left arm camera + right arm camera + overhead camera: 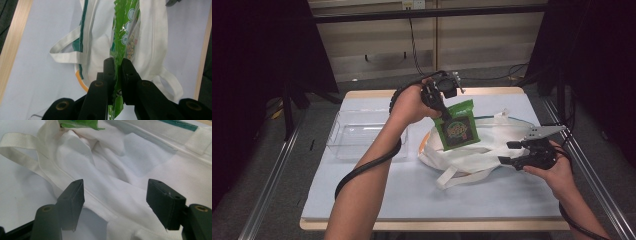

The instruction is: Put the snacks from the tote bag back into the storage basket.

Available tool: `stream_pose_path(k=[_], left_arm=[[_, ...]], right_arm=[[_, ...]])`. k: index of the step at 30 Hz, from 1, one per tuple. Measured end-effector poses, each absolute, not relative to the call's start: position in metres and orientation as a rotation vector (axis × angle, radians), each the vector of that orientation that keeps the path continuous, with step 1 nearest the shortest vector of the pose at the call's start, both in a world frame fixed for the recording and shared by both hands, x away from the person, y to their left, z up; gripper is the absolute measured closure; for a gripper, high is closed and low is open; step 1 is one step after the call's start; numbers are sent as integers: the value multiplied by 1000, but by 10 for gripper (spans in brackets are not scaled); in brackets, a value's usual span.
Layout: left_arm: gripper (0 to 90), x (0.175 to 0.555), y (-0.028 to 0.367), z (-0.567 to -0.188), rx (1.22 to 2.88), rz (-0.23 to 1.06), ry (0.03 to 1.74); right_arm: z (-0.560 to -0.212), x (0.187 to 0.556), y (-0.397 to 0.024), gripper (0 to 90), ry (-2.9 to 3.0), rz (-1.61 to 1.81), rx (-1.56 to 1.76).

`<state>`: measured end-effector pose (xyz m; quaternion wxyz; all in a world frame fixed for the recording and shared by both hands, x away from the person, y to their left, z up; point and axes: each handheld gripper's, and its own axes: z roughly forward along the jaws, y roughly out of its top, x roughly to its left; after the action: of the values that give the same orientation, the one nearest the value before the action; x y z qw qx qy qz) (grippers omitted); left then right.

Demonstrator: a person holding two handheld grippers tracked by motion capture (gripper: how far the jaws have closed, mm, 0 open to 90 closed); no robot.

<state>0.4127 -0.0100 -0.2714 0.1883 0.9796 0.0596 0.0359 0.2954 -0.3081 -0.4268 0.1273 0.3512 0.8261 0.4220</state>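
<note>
While white tote bag (472, 150) lies slack on tabletop (412, 195), lower green snack packet (457, 127) straight into its mouth. Left gripper (115, 65) jaws clamped on packet's edge, packet hanging above bag; right gripper (115, 195) jaws apart over fabric, should hold rim open.

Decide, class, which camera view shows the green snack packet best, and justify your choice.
The high view: the whole green snack packet hangs from the left gripper above the white bag, printed face readable. The left gripper view shows it edge-on between shut jaws; the right gripper view catches just its bottom edge.
</note>
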Motion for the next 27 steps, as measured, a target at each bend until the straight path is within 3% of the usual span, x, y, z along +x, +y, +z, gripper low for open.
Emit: stream_pose_path(k=[12,22,27], left_arm=[[845,414,9,-261,2780,170,176],[844,417,22,-252,2780,187,185],[844,419,26,-250,2782,187,188]], right_arm=[[-427,295,-304,247,2412,1233,1015],[-427,296,-300,111,2421,1228,1046],[-427,296,-299,84,2415,1224,1051]])
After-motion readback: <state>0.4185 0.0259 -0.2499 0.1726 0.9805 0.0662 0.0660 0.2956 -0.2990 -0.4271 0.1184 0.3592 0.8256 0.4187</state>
